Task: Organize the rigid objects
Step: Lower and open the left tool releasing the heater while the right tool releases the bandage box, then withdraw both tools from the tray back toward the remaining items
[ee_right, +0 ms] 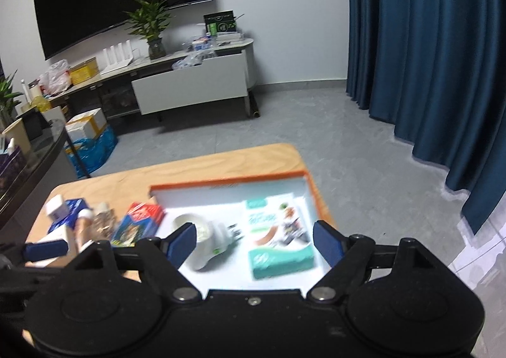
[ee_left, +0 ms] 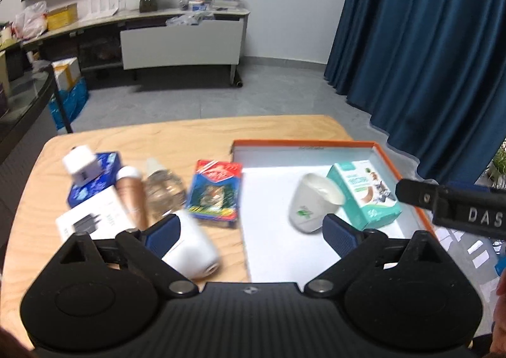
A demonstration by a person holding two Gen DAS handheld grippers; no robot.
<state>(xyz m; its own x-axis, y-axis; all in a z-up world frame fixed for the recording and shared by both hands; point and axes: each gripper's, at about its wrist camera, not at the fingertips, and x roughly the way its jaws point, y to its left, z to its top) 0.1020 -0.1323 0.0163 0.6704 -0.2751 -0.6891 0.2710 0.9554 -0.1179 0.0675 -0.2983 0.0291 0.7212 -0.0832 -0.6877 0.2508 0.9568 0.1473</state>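
An orange-rimmed white tray (ee_left: pixel 316 144) lies on the right of the wooden table (ee_left: pixel 158 139). In it a white plug-in device (ee_left: pixel 311 203) lies on its side, touching a teal box (ee_left: pixel 363 196). My left gripper (ee_left: pixel 251 228) hangs open over the tray's near left edge with nothing between its fingers. A white rounded gadget (ee_left: pixel 193 247) lies beside its left finger. In the right wrist view my right gripper (ee_right: pixel 255 244) is open above the tray (ee_right: pixel 227 182), over the white device (ee_right: pixel 205 244) and the teal box (ee_right: pixel 278 237), gripping neither.
Left of the tray lie a red-and-blue card pack (ee_left: pixel 216 193), a clear bottle (ee_left: pixel 164 190), a bronze tube (ee_left: pixel 131 196), a blue box (ee_left: pixel 95 181) with a white cube (ee_left: pixel 82 165) on it, and a white carton (ee_left: pixel 91 219). A blue curtain (ee_left: pixel 427 41) hangs right.
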